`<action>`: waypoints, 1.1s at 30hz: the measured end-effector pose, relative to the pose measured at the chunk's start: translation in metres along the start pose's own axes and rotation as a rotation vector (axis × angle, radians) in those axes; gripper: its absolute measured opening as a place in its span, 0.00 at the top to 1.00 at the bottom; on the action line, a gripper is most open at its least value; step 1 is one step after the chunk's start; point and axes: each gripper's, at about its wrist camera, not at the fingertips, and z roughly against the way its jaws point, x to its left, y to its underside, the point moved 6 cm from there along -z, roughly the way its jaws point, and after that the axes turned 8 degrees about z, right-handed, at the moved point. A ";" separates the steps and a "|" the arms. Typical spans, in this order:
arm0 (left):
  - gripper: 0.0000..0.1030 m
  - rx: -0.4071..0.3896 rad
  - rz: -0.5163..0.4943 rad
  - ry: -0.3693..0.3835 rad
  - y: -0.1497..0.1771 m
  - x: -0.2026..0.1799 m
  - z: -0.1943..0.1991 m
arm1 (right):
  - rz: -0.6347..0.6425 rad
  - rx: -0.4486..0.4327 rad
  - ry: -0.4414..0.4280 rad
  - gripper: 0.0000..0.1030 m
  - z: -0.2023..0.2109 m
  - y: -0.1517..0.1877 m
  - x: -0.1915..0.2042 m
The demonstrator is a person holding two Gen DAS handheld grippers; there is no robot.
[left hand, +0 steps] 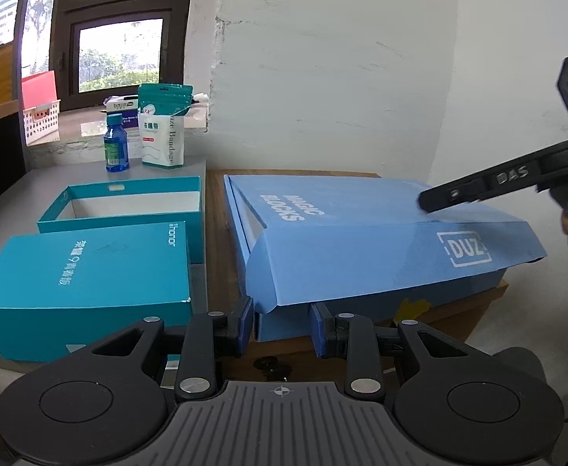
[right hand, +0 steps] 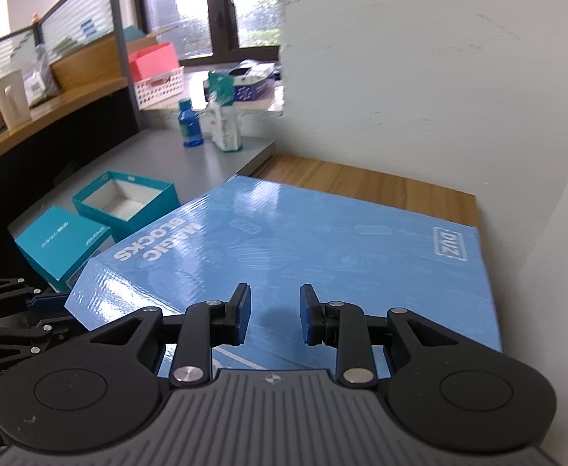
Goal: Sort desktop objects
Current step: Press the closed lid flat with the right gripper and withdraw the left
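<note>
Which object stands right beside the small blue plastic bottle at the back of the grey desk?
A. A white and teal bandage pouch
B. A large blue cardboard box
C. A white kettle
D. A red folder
A: the white and teal bandage pouch stands upright just right of the small blue plastic bottle on the grey desk in the left wrist view.

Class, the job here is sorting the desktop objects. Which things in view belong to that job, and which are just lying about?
Belong to the job:
- big blue box, its lid part-way down
- open teal box
- teal lid
- blue bottle
- bandage pouch

Just lying about:
- white basket on the sill
- white kettle
</note>
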 end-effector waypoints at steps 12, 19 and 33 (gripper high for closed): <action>0.67 0.037 -0.008 0.032 0.013 0.000 -0.005 | 0.019 0.061 -0.031 0.70 -0.023 0.003 0.021; 0.63 0.045 0.000 0.043 0.014 -0.002 -0.002 | 0.013 0.069 -0.030 0.70 -0.025 0.008 0.023; 0.62 0.041 0.001 0.049 0.010 -0.007 0.006 | 0.032 0.079 -0.041 0.70 -0.022 0.006 0.028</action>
